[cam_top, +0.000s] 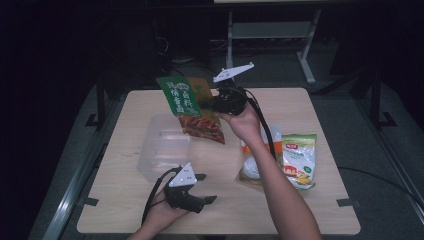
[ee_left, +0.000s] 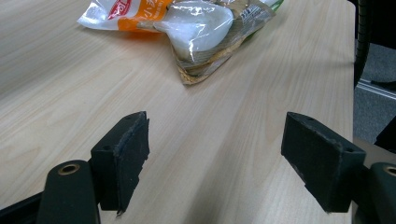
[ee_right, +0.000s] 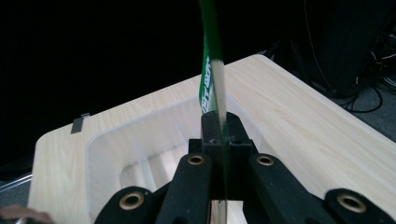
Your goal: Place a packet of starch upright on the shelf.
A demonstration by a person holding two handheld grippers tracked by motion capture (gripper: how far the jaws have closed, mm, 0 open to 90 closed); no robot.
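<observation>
The table (cam_top: 310, 200) carries everything here, and just below and beyond the right gripper (cam_top: 212, 104) sits the clear tub (cam_top: 160, 150), open-topped and empty as far as I can see, which looks like the place the packets are meant to go. The right gripper is raised above the far half of the table, its jaws clamped together on the edge of the green packet (cam_top: 187, 107), so the packet hangs slanted beside and below it, partly over the tub's far corner; pinching a thin edge like that lets the bag dangle free for lowering in. In the right gripper view the packet (ee_right: 212, 79) stands edge-on straight up from the closed jaws, with the tub (ee_right: 140, 140) right beyond them. The left gripper (cam_top: 200, 187) rests low near the table's front edge, jaws apart and holding nothing, likely waiting its turn. Ahead of it lie the remaining packets (ee_left: 196, 28), bunched together, a yellow one (cam_top: 300, 160) at their outer side.
</observation>
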